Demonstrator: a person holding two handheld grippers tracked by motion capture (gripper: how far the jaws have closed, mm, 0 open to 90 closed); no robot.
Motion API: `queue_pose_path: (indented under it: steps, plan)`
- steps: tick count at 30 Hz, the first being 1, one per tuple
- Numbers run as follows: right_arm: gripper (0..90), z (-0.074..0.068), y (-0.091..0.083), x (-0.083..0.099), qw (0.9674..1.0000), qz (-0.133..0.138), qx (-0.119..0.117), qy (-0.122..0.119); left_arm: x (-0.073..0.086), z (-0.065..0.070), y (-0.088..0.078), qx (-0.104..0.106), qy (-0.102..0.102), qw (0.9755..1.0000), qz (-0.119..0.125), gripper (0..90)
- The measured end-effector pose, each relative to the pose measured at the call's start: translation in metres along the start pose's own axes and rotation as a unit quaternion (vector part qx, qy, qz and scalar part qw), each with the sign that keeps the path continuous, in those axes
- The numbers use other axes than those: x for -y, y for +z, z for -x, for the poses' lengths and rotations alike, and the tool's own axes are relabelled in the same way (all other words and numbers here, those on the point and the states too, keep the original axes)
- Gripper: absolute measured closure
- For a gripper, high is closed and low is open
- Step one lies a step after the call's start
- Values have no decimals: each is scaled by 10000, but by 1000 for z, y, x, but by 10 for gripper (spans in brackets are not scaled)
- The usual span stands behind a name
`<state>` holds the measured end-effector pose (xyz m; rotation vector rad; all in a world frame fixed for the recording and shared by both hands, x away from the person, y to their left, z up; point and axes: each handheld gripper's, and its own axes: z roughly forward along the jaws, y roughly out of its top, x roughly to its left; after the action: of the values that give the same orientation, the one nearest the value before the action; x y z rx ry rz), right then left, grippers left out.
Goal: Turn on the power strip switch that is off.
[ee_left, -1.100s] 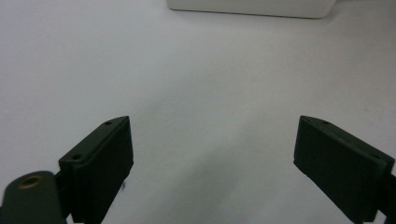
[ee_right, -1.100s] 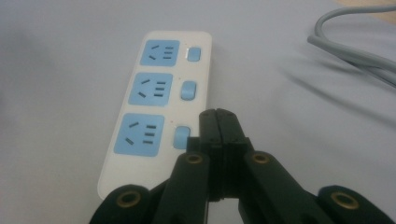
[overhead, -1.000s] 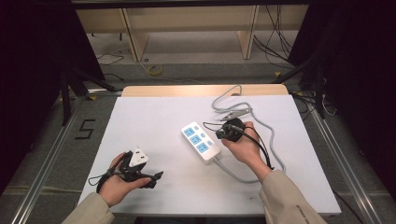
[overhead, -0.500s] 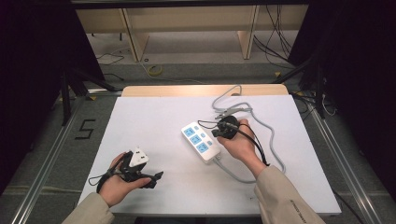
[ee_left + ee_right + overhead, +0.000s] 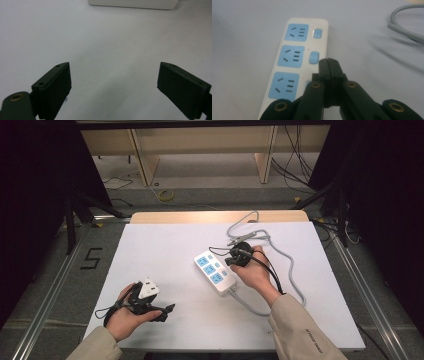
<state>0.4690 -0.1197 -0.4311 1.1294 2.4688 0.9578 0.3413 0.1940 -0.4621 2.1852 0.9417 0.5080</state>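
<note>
The right tongs (image 5: 329,65) are pressed together with nothing between them, their tips poised just over the white power strip (image 5: 216,272), right beside the middle blue switch (image 5: 313,57) and above the nearest switch, which they mostly hide. The strip lies at the middle of the white tabletop (image 5: 165,245), slanting from far left to near right, with three blue sockets (image 5: 289,55) in a row and a rocker switch beside each. The work in hand looks like pressing these switches with the closed tips; whether any has been pressed yet cannot be told from the switch positions, so I judge it to be at or near the start, with the pressing itself left to do. The left tongs (image 5: 162,311) rest low at the near left of the tabletop, well apart from the strip, with the jaws spread wide and nothing in them; in the left gripper view only bare tabletop lies between them, with the strip's edge (image 5: 132,3) far ahead. The strip's grey cable (image 5: 285,260) loops away on the right and runs off the far edge, clear of the switches. A wooden strip (image 5: 215,216) borders the far side of the tabletop, and beyond it stands a wooden frame (image 5: 145,160) amid loose wires on the floor. Nothing blocks the path to the switches.
</note>
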Motion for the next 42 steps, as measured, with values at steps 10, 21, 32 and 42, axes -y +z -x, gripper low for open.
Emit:
queue_pose_path:
  steps: [10,21,32,42]
  plan:
    - [900,-1,6,-7,10000,-81,-12,-17,0,0,1,5,16,10000,1,117]
    - [900,-4,12,-13,9997,-202,-44,-88,0,1,1,38,35,10000,-38,118]
    - [900,-5,18,-19,9994,-316,-43,-102,-1,1,1,44,55,10000,-46,119]
    - [900,-7,24,-23,9989,-436,-9,-166,-1,2,1,42,58,10000,-42,119]
